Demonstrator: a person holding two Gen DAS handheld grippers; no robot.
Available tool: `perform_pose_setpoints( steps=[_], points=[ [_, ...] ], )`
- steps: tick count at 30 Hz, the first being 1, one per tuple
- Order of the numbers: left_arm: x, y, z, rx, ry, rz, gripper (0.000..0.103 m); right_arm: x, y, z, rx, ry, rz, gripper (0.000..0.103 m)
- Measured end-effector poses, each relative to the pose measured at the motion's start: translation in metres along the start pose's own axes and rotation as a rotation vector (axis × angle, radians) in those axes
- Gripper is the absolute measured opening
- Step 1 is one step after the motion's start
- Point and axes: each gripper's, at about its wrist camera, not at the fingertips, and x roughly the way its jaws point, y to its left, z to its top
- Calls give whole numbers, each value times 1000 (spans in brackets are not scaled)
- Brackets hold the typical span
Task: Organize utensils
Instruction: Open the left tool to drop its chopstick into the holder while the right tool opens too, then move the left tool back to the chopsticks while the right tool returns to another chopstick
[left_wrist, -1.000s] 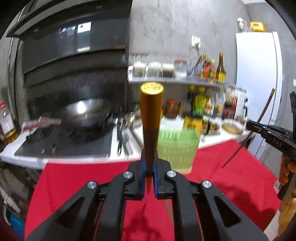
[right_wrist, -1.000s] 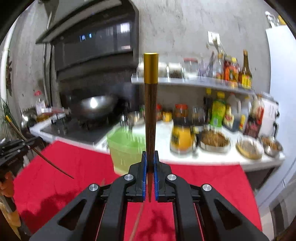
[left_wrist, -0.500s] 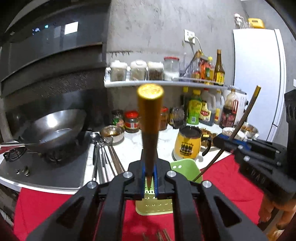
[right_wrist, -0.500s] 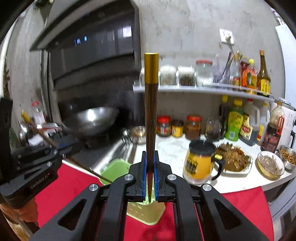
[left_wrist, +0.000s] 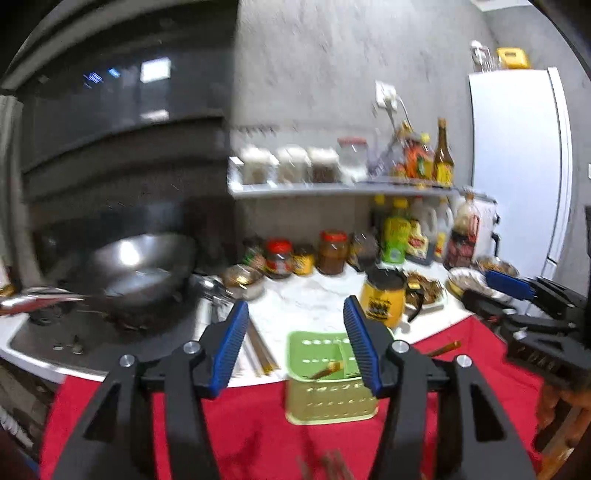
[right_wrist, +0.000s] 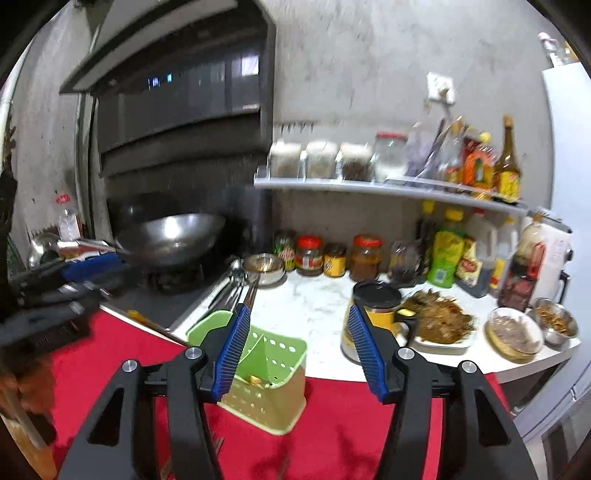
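- Left gripper (left_wrist: 295, 336): blue-padded fingers (left_wrist: 231, 347) spread wide, holding nothing, poised above the green utensil caddy (left_wrist: 328, 397).
- Right gripper (right_wrist: 297, 343): jaws also spread wide and empty, hanging above the same caddy, seen here a little left of centre between the fingers.
- Green utensil caddy: standing upright on the red cloth (left_wrist: 240, 435), at that cloth's far edge where it meets the white marble counter (left_wrist: 310, 306); perforated walls, open top, an inner divider splitting it into compartments.
- Gold-tipped chopstick (left_wrist: 327, 370) inside the caddy: leaning, long axis slanted, gold end up and toward the caddy's right wall in the left wrist view; in the right wrist view only a gold tip showing low in the near compartment, lower end hidden by the wall.
- Second gold-tipped chopstick (left_wrist: 441, 348): just right of the caddy, low over the red cloth, slanted; whether resting on the cloth cannot be told.
- Yellow mug with black lid (left_wrist: 382, 299): close behind and right of the caddy, on the counter.
- Steel ladles and spoons (right_wrist: 231, 286): lying behind and left of the caddy, handles pointing toward it.
- Wok (right_wrist: 171, 242): well left and behind the caddy, on the stove.
- Red cloth in front of the caddy: open, apart from blurred brown sticks at the bottom edge.
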Motion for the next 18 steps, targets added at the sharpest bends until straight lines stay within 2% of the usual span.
perform_pose_setpoints(
  steps=[4,7,13,18],
  points=[
    [-48,13,-19,-18,7,82,55,-44,-5,-16,-8,-2,-24,59],
    [-69,22,-50,-35,63,123,55,-71,-2,-50,-23,42,-26,59],
    [-91,24,-132,-50,210,140,55,-99,7,-124,-12,147,-24,59],
    [-98,21,-180,-114,301,93,55,-104,16,-173,4,230,-21,59]
  ],
)
